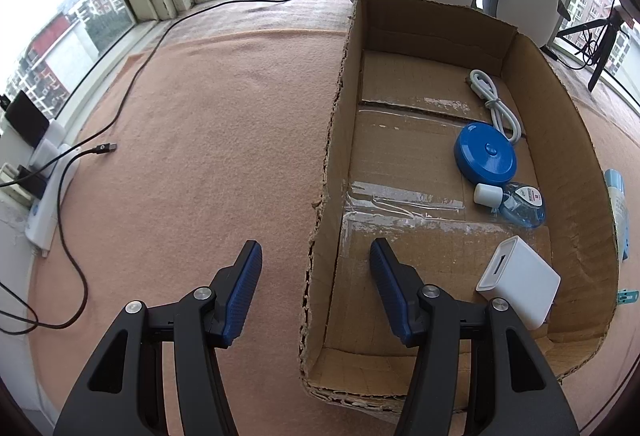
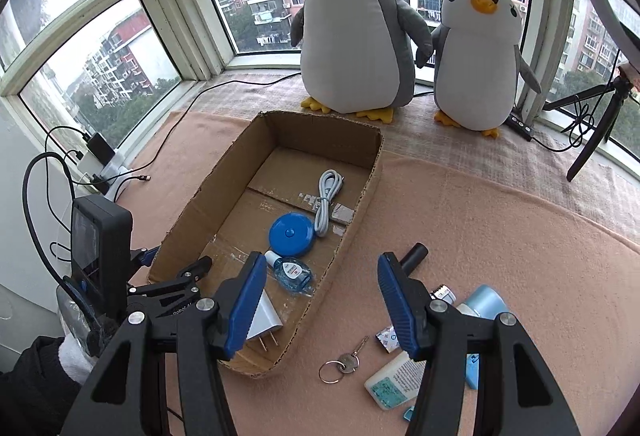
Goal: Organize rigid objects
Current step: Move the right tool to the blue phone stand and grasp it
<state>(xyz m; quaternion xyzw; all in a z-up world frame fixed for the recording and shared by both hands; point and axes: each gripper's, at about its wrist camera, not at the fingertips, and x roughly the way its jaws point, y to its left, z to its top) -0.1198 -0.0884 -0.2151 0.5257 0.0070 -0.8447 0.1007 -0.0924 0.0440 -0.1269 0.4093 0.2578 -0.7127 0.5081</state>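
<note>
An open cardboard box [image 1: 338, 139] [image 2: 192, 211] lies on the pink blanket. It holds a white coiled cable [image 1: 494, 103] [image 2: 328, 201], a blue round tape measure [image 1: 485, 151] [image 2: 291, 234], a small clear blue bottle [image 1: 516, 201] [image 2: 294, 272] and a white charger plug [image 1: 518, 282] [image 2: 264, 318]. My left gripper [image 1: 316, 252] is open and empty, straddling the box's left wall. My right gripper [image 2: 322, 264] is open and empty above the box's near right wall. Right of the box lie a key on a ring [image 2: 344, 360], a white bottle [image 2: 394, 380], a black cylinder [image 2: 414, 256] and a light blue container [image 2: 484, 302].
Two plush penguins [image 2: 356, 15] [image 2: 476, 55] stand at the window behind the box. A black cable [image 1: 132, 79] runs over the blanket to a power strip [image 1: 48, 195] at the left. A tripod [image 2: 592, 115] stands at the right. The left gripper's body [image 2: 100, 248] shows beside the box.
</note>
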